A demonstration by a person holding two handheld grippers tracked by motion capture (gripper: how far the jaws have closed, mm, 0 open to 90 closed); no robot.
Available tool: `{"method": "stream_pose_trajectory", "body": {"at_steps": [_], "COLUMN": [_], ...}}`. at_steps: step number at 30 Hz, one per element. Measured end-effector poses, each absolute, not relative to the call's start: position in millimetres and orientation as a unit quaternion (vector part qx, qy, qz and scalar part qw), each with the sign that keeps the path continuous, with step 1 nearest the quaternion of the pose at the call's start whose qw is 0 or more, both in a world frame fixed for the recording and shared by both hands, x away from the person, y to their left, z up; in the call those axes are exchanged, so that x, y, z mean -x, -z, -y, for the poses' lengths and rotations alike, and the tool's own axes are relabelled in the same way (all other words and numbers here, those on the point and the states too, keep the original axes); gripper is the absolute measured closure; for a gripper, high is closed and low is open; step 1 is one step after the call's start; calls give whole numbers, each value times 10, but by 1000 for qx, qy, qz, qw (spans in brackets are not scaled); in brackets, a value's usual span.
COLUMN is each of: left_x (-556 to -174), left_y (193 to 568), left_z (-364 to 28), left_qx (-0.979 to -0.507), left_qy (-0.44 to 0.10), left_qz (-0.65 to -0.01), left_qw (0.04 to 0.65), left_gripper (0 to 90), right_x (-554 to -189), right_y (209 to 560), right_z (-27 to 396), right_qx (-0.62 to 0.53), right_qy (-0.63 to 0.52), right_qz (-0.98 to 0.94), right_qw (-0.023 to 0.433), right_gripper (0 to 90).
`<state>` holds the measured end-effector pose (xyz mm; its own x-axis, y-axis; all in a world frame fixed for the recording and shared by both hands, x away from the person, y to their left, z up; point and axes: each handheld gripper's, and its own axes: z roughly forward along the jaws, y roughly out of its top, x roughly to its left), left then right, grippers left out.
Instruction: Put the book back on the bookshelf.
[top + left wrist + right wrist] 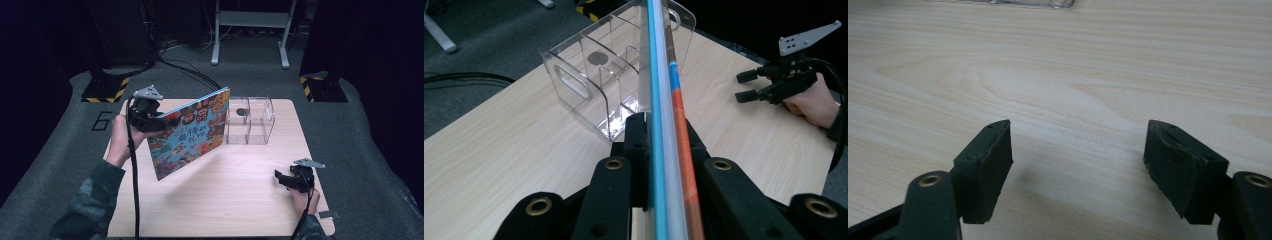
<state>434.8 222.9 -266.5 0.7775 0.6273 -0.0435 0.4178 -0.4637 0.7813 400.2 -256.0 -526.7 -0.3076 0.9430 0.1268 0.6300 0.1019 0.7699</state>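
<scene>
High view – book: a thin picture book with a bright, cartoon-covered front (190, 132) is held in the air above the left half of the pale wooden tabletop (240, 200), tilted, its top corner close to the organiser.
High view – left hand-held gripper: the left hand-held gripper (159, 120) is clamped on the book's left edge.
High view – organiser: a clear plastic organiser box with inner dividers (250, 120) stands near the far edge of the tabletop, right of centre.
High view – right hand-held gripper: the right hand-held gripper (281, 178) is rested low near the right edge, well apart from book and box.

Left gripper view – grip: the book (659, 100) is seen edge-on, pinched between the black jaws, pads pressed against both covers.
Left gripper view – alignment: the book's edge is pointed towards the organiser (614, 75); its slots are open at the top.
Left gripper view – other hand: the right hand-held gripper (746, 85) is seen farther off, jaws parted.

Right gripper view – state: the jaws are spread, nothing between them; bare tabletop (1058, 75) lies below.

Step in hand: the book is judged to be in carriage towards the organiser.
Next move: the book would need to be stood upright, lined up with one slot, lowered in, then released.
</scene>
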Motion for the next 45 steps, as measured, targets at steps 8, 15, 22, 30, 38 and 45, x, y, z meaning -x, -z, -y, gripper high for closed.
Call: {"method": "stream_pose_trajectory", "body": {"at_steps": [8,15,22,30,38,45], "left_x": [-4417,-4474,-4516,-4542,-4567,-4563], "left_y": [2673,2665,2655,2652,2670,2700], "left_z": [-2176,-2133,-2069,-2001,-1904,-1836], "left_qx": [-838,-831,-820,-813,-799,-789], "left_qy": [-138,-146,-153,-163,-181,-177], "left_qz": [-325,-336,-349,-366,-381,-393], "left_qw": [417,419,427,423,428,438], "left_gripper": [808,808,808,808,807,808], "right_x": [-4006,-4018,-4029,-4028,-4028,-4031], "right_y": [5270,5272,5276,5272,5276,5281], "right_z": [2548,2497,2475,2472,2449,2446], "right_qx": [-549,-551,-548,-548,-546,-544], "right_qy": [-380,-356,-349,-346,-338,-336], "right_qz": [-715,-723,-727,-729,-733,-732], "right_qw": [206,216,220,219,226,234], "right_gripper": [252,149,131,132,134,138]}}
